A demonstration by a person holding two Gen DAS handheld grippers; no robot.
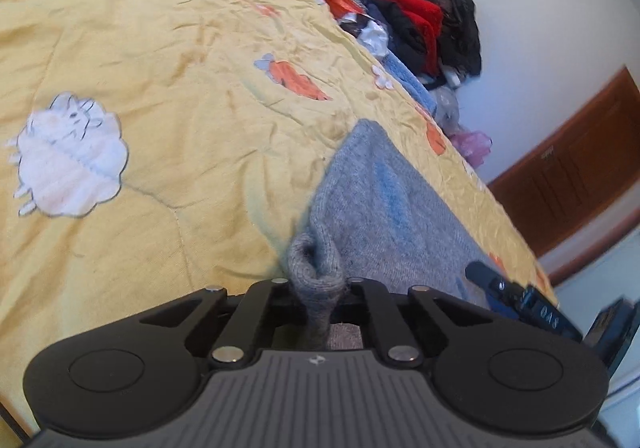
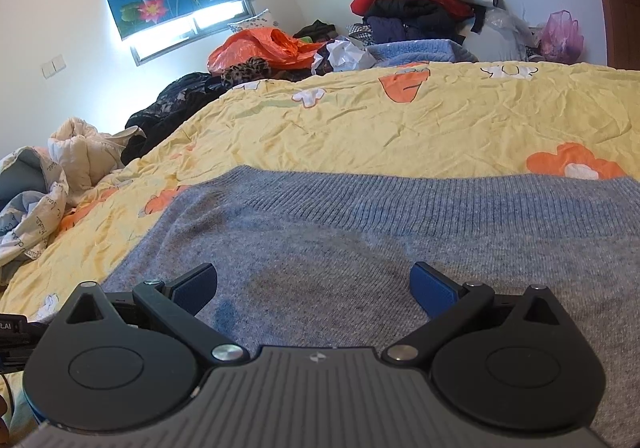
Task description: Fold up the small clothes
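While left gripper (image 1: 316, 288) pinches grey sweater (image 2: 360, 248) edge on yellow quilt (image 2: 400, 128), right gripper (image 2: 314, 288) hovers over it, jaws spread.

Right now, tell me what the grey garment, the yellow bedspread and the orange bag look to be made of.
Grey garment: knitted yarn, likely wool or a blend; ribbed band along the far edge, fuzzy matte surface.
Yellow bedspread: thin woven cloth, probably cotton, quilted; fine creases, stitched lines, matte.
Orange bag: thin plastic film; glossy, crumpled, light shows through.
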